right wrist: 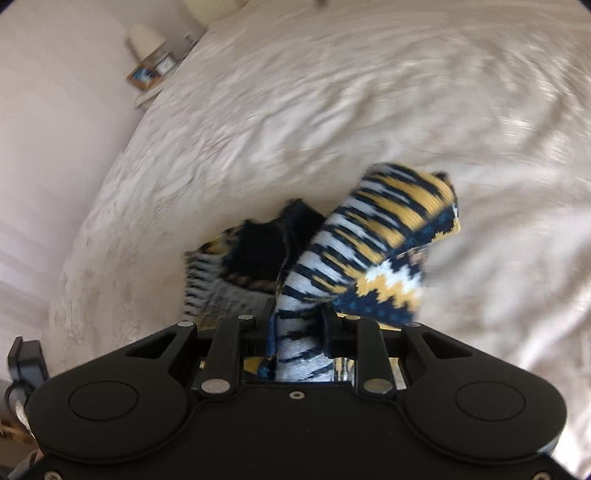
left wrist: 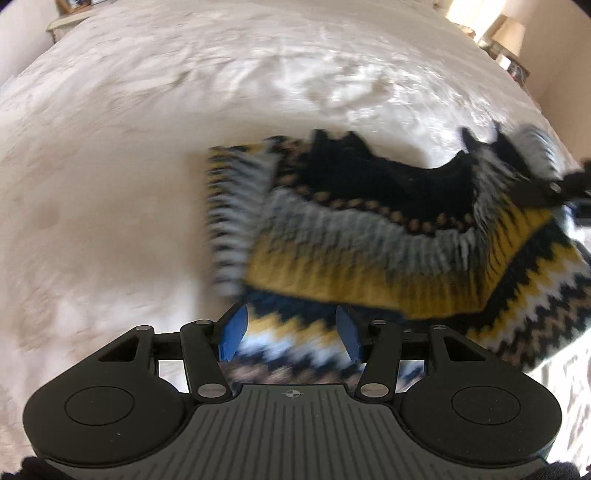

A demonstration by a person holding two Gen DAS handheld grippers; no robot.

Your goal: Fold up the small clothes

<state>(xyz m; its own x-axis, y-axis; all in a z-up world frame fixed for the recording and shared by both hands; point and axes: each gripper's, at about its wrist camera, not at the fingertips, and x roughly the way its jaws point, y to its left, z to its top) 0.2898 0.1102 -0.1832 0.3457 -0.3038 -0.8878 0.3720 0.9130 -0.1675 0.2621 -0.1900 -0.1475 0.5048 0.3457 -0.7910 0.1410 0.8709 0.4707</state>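
A small knitted sweater [left wrist: 369,236] in navy, mustard, white and grey zigzags hangs bunched just above the cream bedspread [left wrist: 129,166]. My left gripper [left wrist: 290,332] has a thick fold of its hem filling the gap between the blue pads [left wrist: 232,332]. The right gripper [left wrist: 554,188] shows at the right edge of the left wrist view, pinching another part of the same garment. In the right wrist view, my right gripper [right wrist: 297,321] is clamped on a striped fold of the sweater [right wrist: 373,240], which curls up in front of it. Both views are blurred by motion.
The bedspread [right wrist: 369,110] fills most of both views. A bedside table with a lamp [left wrist: 506,33] stands at the far right corner; the lamp [right wrist: 146,38] and framed pictures [right wrist: 151,72] show beside the pale wall [right wrist: 55,147]. A black object [right wrist: 26,358] sits low at the left.
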